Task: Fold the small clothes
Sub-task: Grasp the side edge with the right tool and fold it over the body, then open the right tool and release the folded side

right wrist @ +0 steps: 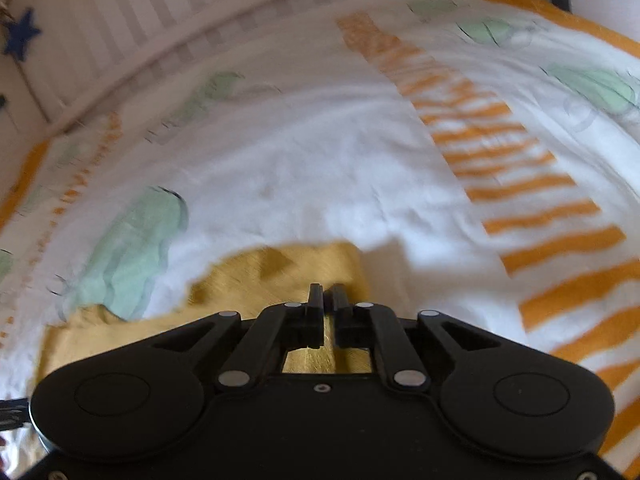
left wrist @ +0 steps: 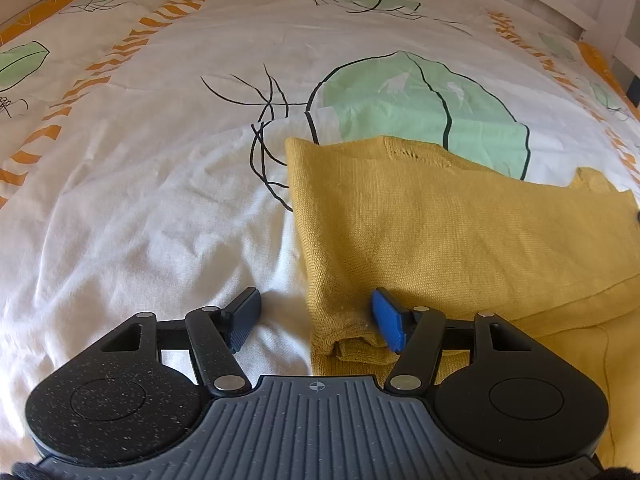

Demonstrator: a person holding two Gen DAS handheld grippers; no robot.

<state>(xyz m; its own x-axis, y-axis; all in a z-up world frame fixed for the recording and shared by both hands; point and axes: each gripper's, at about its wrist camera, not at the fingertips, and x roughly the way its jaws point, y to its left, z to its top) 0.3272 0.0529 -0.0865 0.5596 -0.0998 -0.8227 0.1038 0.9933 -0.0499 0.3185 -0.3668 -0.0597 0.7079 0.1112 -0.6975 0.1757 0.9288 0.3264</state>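
Note:
A mustard-yellow knit garment lies partly folded on a bedsheet. My left gripper is open, its blue pads straddling the garment's near left corner, a rolled edge between the jaws. In the right wrist view, blurred by motion, my right gripper is shut, and yellow fabric of the same garment shows between and under its fingers, so it looks pinched on it.
The sheet is white with green leaf prints and orange striped bands. A white slatted bed rail runs along the far edge, with a blue star on it.

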